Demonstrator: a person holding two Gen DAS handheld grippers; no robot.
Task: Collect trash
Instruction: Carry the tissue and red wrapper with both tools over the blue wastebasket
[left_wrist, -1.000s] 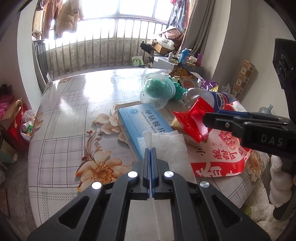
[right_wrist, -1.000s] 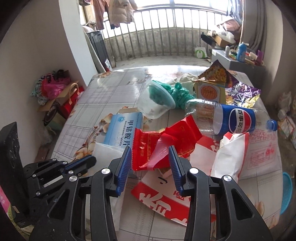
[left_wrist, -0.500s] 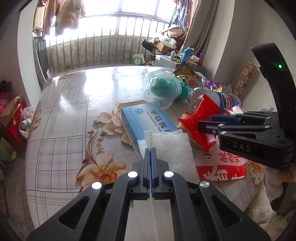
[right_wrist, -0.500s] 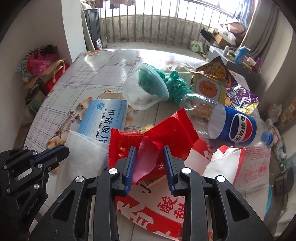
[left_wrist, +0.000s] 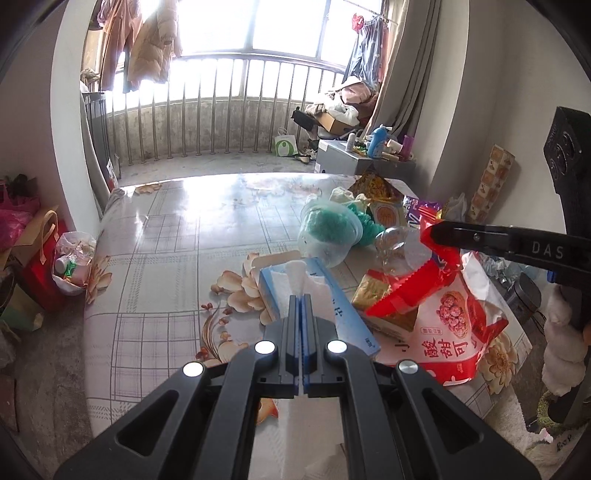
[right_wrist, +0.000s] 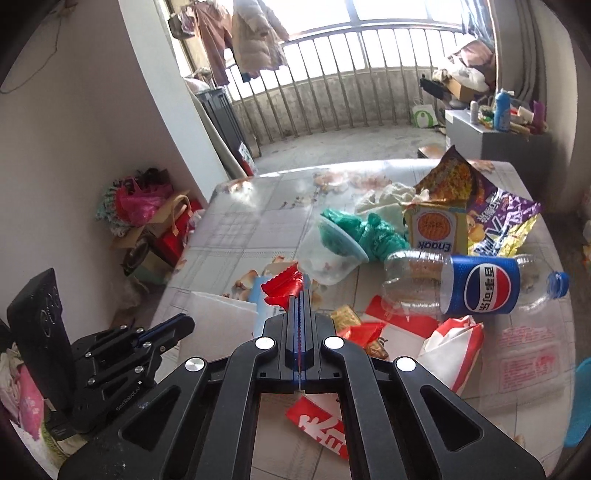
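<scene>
We now have the red wrapper (right_wrist: 282, 286) pinched in the right tool (right_wrist: 300, 295), its jaws together on the crinkled film; a second ago those jaws stood apart on either side of it while it lay on the pile. In the left wrist view the wrapper hangs from that tool in the right middle of the frame, its lower edge near the red-and-white snack bag (left_wrist: 448, 328); whether it touches we cannot tell. The left tool (left_wrist: 302, 301) is clamped on the white tissue (left_wrist: 301, 275), as it was in the earlier frame, and the tissue sits lower centre in front of the blue box (left_wrist: 343, 306).

So we judge both tools loaded, two pieces of trash ready to carry off. The rest waits on the worktop (left_wrist: 177, 236): the cola bottle (right_wrist: 476, 284) at right centre of the right view, the clear cup (right_wrist: 328, 251) with green plastic inside it, the purple and yellow packets (right_wrist: 495, 218) behind.

Against the earlier frame, both views now look from higher, showing more of the balcony railing (left_wrist: 221, 110).
</scene>
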